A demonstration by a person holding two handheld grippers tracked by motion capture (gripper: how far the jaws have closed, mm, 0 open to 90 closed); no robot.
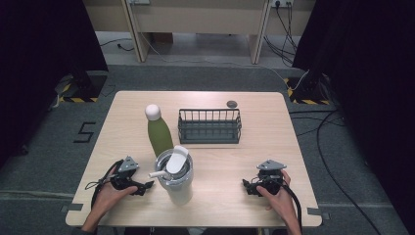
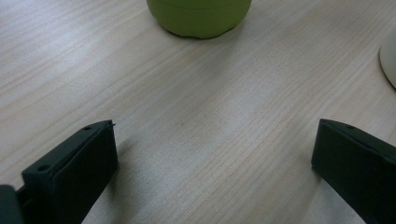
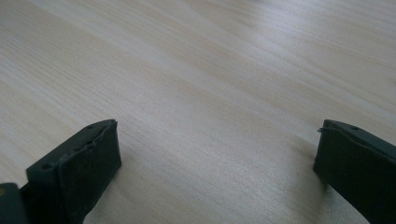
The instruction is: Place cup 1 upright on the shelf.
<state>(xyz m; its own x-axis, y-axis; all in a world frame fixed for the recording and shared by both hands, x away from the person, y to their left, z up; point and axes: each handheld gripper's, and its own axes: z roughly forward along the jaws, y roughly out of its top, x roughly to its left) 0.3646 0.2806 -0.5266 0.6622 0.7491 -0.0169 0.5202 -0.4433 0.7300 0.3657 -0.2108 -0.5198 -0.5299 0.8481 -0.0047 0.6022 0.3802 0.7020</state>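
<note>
Tumbler stands near-centre, just right of left gripper; both grippers' jaws spread wide, empty. Prob. heavy w/ slick steel wall (lid loose?), so grab mid-body. Right gripper well apart.

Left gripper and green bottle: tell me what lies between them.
Nothing: in the left gripper view, bare wooden table runs from the open left gripper to the green bottle. The white tumbler stands off to the side.

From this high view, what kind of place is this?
Probably a lab data-collection station, not a home: a bare wooden table between black curtains, hazard-taped stand feet, cables on grey carpet, and a taped floor marker.
</note>
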